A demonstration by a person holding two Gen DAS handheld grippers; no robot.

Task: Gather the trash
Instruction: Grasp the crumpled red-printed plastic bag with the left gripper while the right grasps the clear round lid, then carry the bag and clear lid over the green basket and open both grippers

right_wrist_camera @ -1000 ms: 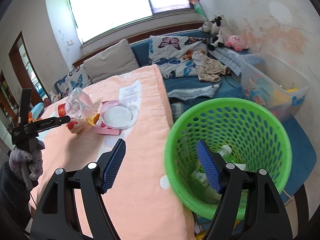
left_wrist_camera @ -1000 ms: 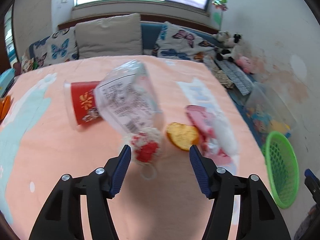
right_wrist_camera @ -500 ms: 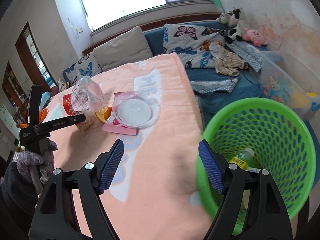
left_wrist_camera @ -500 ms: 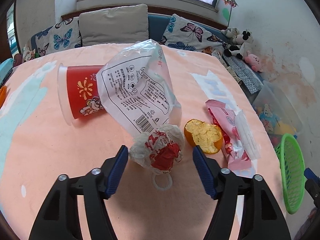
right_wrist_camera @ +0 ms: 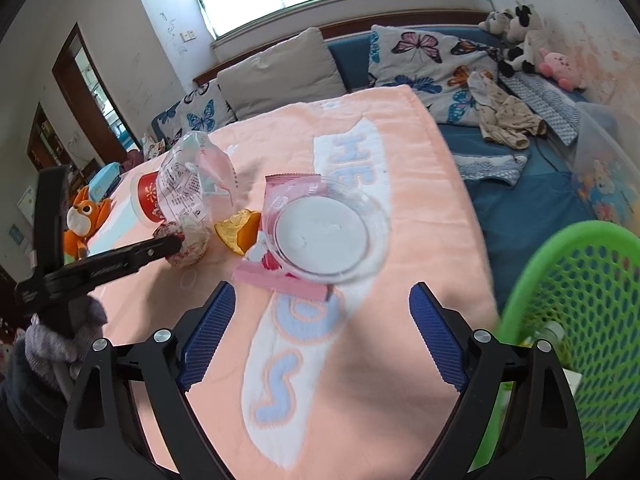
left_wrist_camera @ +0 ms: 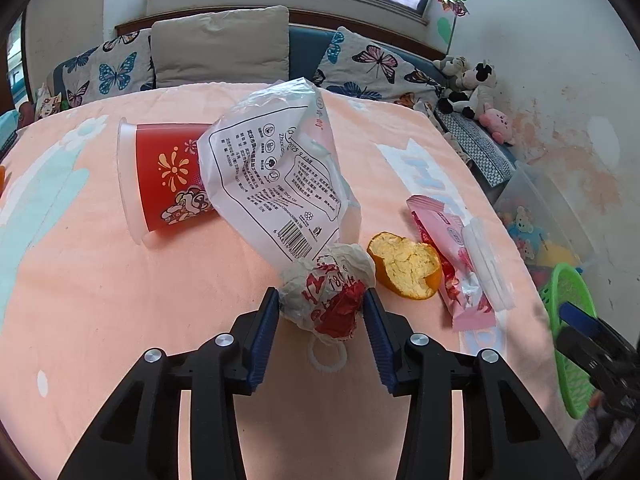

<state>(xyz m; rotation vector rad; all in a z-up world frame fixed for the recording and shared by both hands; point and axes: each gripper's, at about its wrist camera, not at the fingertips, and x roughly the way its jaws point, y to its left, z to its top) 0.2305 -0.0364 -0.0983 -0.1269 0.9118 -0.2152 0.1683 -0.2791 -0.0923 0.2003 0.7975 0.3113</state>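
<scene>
My left gripper (left_wrist_camera: 320, 332) is shut on a crumpled white and red wrapper (left_wrist_camera: 326, 298) that rests on the peach table cover (left_wrist_camera: 100, 280). Behind it lie a clear printed plastic bag (left_wrist_camera: 276, 176), a tipped red cup (left_wrist_camera: 160, 176), an orange peel (left_wrist_camera: 404, 266), a pink snack packet (left_wrist_camera: 452, 256) and a clear round lid (left_wrist_camera: 486, 264). My right gripper (right_wrist_camera: 320, 336) is open and empty above the table, just short of the lid (right_wrist_camera: 324, 236) and the pink packet (right_wrist_camera: 280, 280). A green mesh basket (right_wrist_camera: 580, 304) stands off the table's right edge with a bottle inside.
A small white ring (left_wrist_camera: 326, 354) lies under the wrapper. A blue sofa with butterfly cushions (left_wrist_camera: 372, 64) and plush toys (left_wrist_camera: 472, 84) lies beyond the table. A clear toy bin (left_wrist_camera: 540, 216) stands at the right. An orange plush fox (right_wrist_camera: 84, 216) sits at the table's left.
My left gripper moved forward and closed on the crumpled wrapper. My right gripper swung left from over the basket to over the table, toward the lid and packet.
</scene>
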